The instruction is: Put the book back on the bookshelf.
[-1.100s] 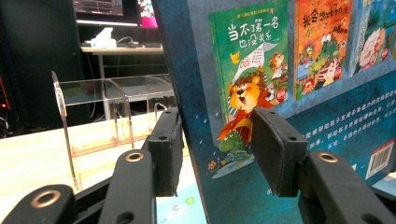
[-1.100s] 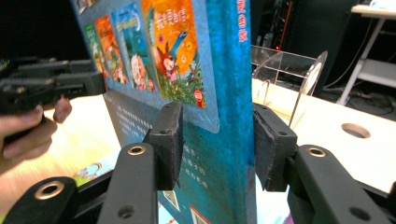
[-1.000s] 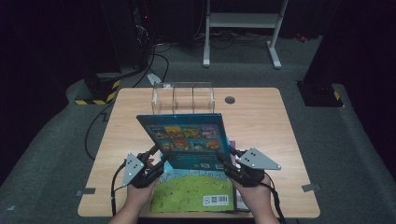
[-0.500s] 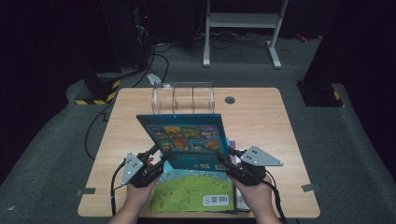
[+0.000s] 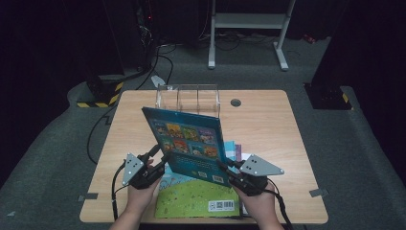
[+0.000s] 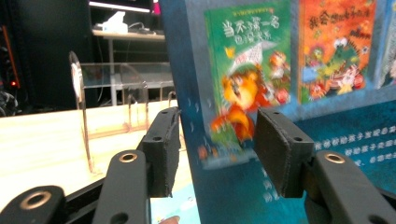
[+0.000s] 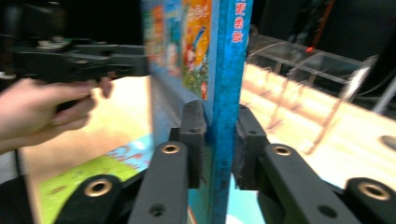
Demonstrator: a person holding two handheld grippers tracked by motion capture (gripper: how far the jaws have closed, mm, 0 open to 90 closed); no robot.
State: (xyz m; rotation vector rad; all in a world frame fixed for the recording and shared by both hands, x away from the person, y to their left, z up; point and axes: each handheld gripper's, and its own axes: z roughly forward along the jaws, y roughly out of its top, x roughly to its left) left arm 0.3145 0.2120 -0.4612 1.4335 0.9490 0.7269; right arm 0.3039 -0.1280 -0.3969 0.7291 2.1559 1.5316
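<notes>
A blue picture book (image 5: 186,141) stands tilted up over the table, its cover of small pictures facing me. My right gripper (image 5: 225,165) is shut on its lower right corner. In the right gripper view the pads of my right gripper (image 7: 219,135) pinch the blue book (image 7: 229,70) by its edge; these jaws have just been closing on it. My left gripper (image 5: 160,153) is at the book's lower left edge. In the left gripper view my left gripper (image 6: 217,144) stands open around the edge of the book (image 6: 289,70), pads apart from it.
A green book (image 5: 196,201) lies flat on the wooden table (image 5: 268,124) under my hands, with other thin books (image 5: 237,148) beside it. A clear acrylic rack (image 5: 187,98) stands at the table's far edge, with a round hole (image 5: 235,102) to its right.
The blue book has tipped a little, its top left corner now higher. The right jaws have closed tighter on its edge. Both hands have barely moved.
</notes>
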